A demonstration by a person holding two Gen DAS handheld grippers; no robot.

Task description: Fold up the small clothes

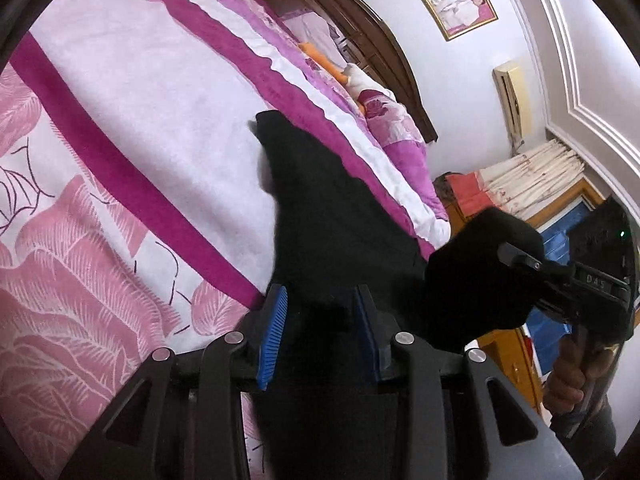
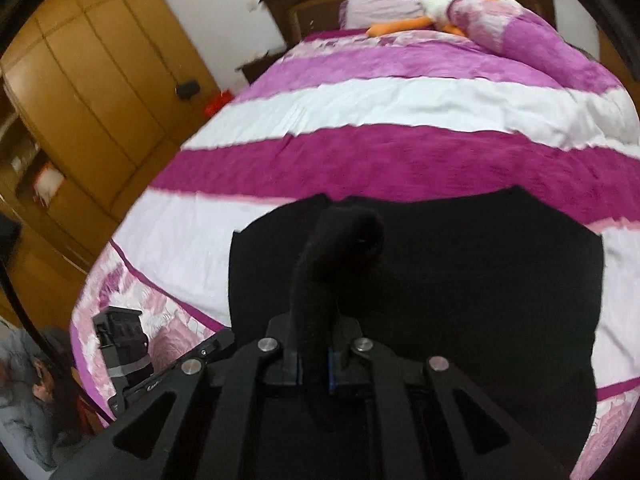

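On the left, the left gripper [image 1: 320,328] has its blue-padded fingers [image 1: 274,332] standing apart, and a part of the black garment [image 1: 324,208] runs up between them. Whether either pad presses on the cloth cannot be told. From the left wrist view the garment lies across the pale band of the bedspread [image 1: 140,92], its far corner pointing toward the headboard [image 1: 360,12], and its right edge reaches the magenta stripe.

Right of the garment in that view, the right gripper [image 1: 516,258] carries a bunched fold of the same black cloth lifted off the bedspread. The person's hand [image 1: 568,376] grips its handle below. A framed picture [image 1: 454,2] hangs on the wall above the headboard.

In the right wrist view, a wooden wardrobe [image 2: 92,92] stands left of the bed. The left gripper [image 2: 120,344] shows at the left edge of the garment [image 2: 480,272], which spreads flat over the white and magenta stripes of the bedspread [image 2: 380,100]. The right gripper [image 2: 314,364] has its fingers together, clamped on a raised strip of the garment that curls upward and over at its tip. Beyond the garment, a stuffed toy [image 2: 440,8] with orange parts lies by the headboard [image 2: 288,4].
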